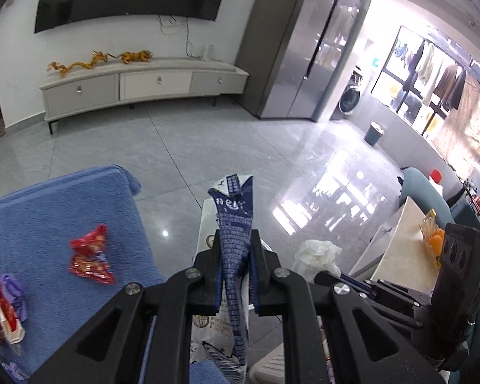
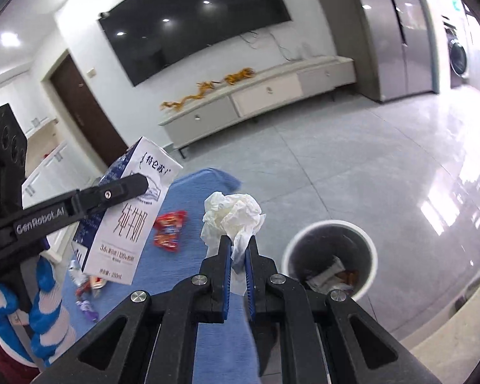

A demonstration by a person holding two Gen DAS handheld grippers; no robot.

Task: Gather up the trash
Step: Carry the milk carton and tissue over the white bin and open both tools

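In the left wrist view, the left gripper (image 1: 235,272) has its jaws clamped on the flattened milk carton (image 1: 235,224), held above the floor; gripped by one thin edge, it could slip out. In the right wrist view, the right gripper (image 2: 238,259) has its jaws pinched on the crumpled tissue (image 2: 232,214), left of the trash bin (image 2: 331,262), so a release here would likely miss.

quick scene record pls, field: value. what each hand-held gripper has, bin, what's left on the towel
left hand-held gripper: shut on milk carton, blue and white, flattened top
right hand-held gripper: shut on crumpled tissue
trash bin: on the floor, right of the tissue in the right wrist view, open, already holds scraps
blue towel: red snack wrapper lies on it; more small wrappers at its left edge
both loads: held in the air, not over the bin yet
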